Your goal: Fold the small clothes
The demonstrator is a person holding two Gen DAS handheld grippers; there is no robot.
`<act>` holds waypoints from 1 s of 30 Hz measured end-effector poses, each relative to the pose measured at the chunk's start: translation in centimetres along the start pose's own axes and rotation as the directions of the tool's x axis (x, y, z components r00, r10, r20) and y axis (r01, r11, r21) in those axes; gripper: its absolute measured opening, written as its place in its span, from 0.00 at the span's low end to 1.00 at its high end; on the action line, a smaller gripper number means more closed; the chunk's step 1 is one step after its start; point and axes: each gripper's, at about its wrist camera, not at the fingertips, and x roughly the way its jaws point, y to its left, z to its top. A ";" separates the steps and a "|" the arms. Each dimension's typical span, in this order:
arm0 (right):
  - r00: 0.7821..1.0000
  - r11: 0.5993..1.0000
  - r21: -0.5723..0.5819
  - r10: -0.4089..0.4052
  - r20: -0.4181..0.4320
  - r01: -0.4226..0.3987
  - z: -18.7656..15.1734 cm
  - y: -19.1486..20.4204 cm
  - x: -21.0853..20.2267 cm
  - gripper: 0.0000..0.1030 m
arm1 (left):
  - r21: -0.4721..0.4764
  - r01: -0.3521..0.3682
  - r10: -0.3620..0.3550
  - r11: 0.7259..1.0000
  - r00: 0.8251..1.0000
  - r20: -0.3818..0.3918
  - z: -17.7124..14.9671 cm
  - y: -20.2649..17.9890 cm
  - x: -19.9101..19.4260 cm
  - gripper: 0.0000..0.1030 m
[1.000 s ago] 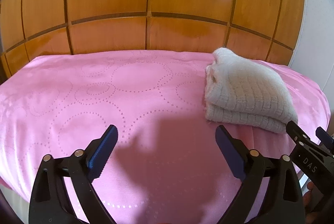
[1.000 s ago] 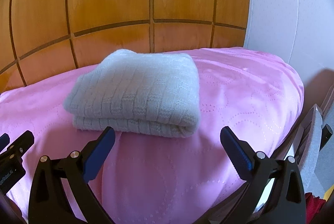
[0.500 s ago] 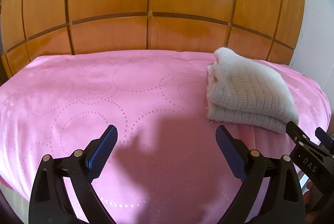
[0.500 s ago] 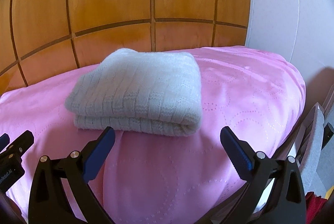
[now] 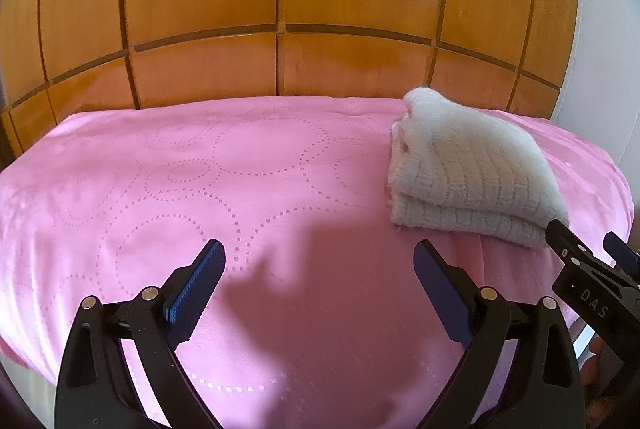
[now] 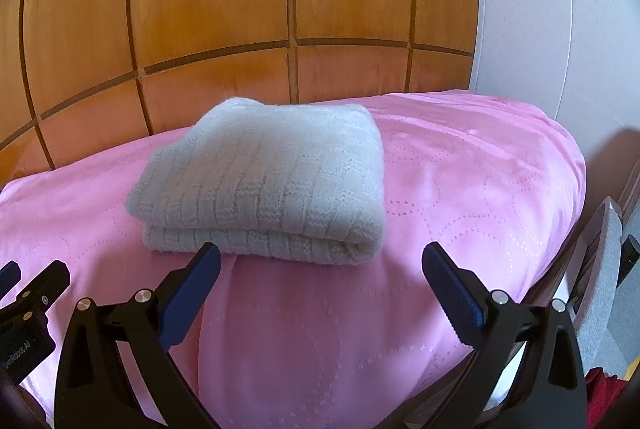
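Observation:
A folded white knitted garment [image 5: 468, 173] lies on the pink bedspread [image 5: 240, 169] at the right; it also shows in the right wrist view [image 6: 268, 181] just ahead of my fingers. My left gripper [image 5: 320, 265] is open and empty, held above the bedspread to the left of the garment. My right gripper [image 6: 320, 269] is open and empty, just in front of the garment's near folded edge, not touching it. The right gripper's tip [image 5: 588, 269] shows at the right edge of the left wrist view.
A wooden panelled headboard [image 5: 280, 9] stands behind the bed. A white wall [image 6: 560, 9] is to the right. The bed's right edge [image 6: 572, 189] drops off beside a grey chair-like object [image 6: 604, 269].
Both views have shifted very slightly; the garment sits a touch nearer in the right wrist view. Both grippers stay open.

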 end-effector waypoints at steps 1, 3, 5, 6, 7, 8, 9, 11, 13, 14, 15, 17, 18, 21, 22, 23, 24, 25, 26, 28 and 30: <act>1.000 1.000 0.003 0.000 -0.001 0.000 0.0 0.0 -0.1 0.98 | 0.000 0.001 -0.001 1.000 1.000 -0.002 0.0 0.0 0.0 0.91; 1.000 1.000 0.005 0.003 0.007 -0.003 0.0 0.0 -0.4 0.98 | 0.003 0.000 0.000 1.000 1.000 0.005 0.0 -0.1 -0.1 0.91; 1.000 1.000 -0.003 0.001 0.006 -0.001 -0.1 0.1 -0.3 0.98 | 0.000 0.000 0.000 1.000 1.000 -0.003 -0.1 -0.3 0.0 0.91; 1.000 1.000 -0.005 0.002 0.001 -0.002 -0.2 0.1 -0.2 0.98 | -0.002 0.004 -0.004 1.000 1.000 -0.010 -0.1 -0.2 0.1 0.91; 1.000 1.000 -0.005 0.002 -0.006 -0.002 -0.2 0.1 0.0 0.98 | -0.001 0.004 -0.004 1.000 1.000 -0.015 -0.1 -0.2 0.2 0.91; 1.000 1.000 -0.004 0.001 -0.011 -0.001 -0.3 0.1 0.1 0.98 | 0.003 0.005 -0.005 1.000 1.000 -0.019 -0.2 -0.3 0.3 0.91; 1.000 1.000 -0.002 0.000 -0.015 0.000 -0.3 0.0 0.2 0.98 | 0.004 0.007 -0.007 1.000 1.000 -0.021 -0.2 -0.3 0.3 0.91; 1.000 1.000 0.004 -0.001 -0.017 0.001 -0.3 -0.1 0.3 0.98 | 0.004 0.011 -0.011 1.000 1.000 -0.026 -0.2 -0.2 0.3 0.91; 1.000 1.000 0.003 -0.002 -0.013 0.003 -0.2 -0.1 0.3 0.98 | 0.010 0.013 -0.013 1.000 1.000 -0.026 -0.2 -0.2 0.4 0.91; 1.000 1.000 0.002 -0.002 -0.014 0.002 -0.1 -0.2 0.4 0.98 | 0.011 0.014 -0.013 1.000 1.000 -0.027 -0.2 -0.1 0.4 0.91; 1.000 1.000 0.003 -0.001 -0.016 0.002 -0.1 -0.2 0.5 0.98 | 0.012 0.017 -0.017 1.000 0.999 -0.032 -0.2 -0.1 0.5 0.91; 1.000 1.000 0.004 0.000 -0.020 0.001 -0.1 -0.3 0.8 0.98 | 0.017 0.024 -0.023 1.000 0.999 -0.038 -0.3 -0.2 0.7 0.91; 1.000 1.000 0.004 -0.002 -0.021 0.002 -0.1 -0.3 0.8 0.98 | 0.021 0.028 -0.027 0.999 0.999 -0.040 -0.2 -0.3 0.8 0.91; 1.000 1.000 0.004 -0.004 -0.023 0.005 -0.2 -0.3 1.0 0.98 | 0.023 0.042 -0.041 0.999 0.998 -0.043 -0.2 -0.6 1.0 0.91; 1.000 1.000 0.002 -0.003 -0.026 0.003 -0.2 -0.3 1.1 0.98 | 0.019 0.058 -0.057 0.998 0.998 -0.041 -0.2 -0.6 1.1 0.91; 1.000 1.000 0.000 -0.001 -0.029 0.001 -0.3 -0.3 1.2 0.98 | 0.020 0.060 -0.060 0.998 0.998 -0.036 -0.3 -0.7 1.1 0.89; 0.999 1.000 -0.005 -0.002 -0.033 0.002 -0.4 -0.2 1.3 0.98 | 0.026 0.063 -0.062 0.998 0.998 -0.034 -0.3 -0.7 1.2 0.86; 0.999 1.000 -0.010 -0.002 -0.037 0.001 -0.4 -0.2 1.4 0.98 | 0.029 0.062 -0.061 0.998 0.997 -0.040 -0.4 -0.7 1.5 0.86; 0.999 1.000 -0.013 0.000 -0.042 -0.001 -0.4 -0.2 1.5 0.98 | 0.028 0.063 -0.062 0.998 0.997 -0.051 -0.3 -0.8 1.8 0.86; 0.999 1.000 -0.003 -0.001 -0.039 0.001 -0.4 -0.5 1.4 0.98 | 0.013 0.067 -0.066 0.998 0.995 -0.068 -0.3 -0.6 2.2 0.89; 0.999 1.000 0.013 0.001 -0.036 0.000 0.1 -1.0 1.4 0.98 | -0.002 0.035 -0.036 0.999 0.996 -0.078 -0.4 -0.1 2.8 0.96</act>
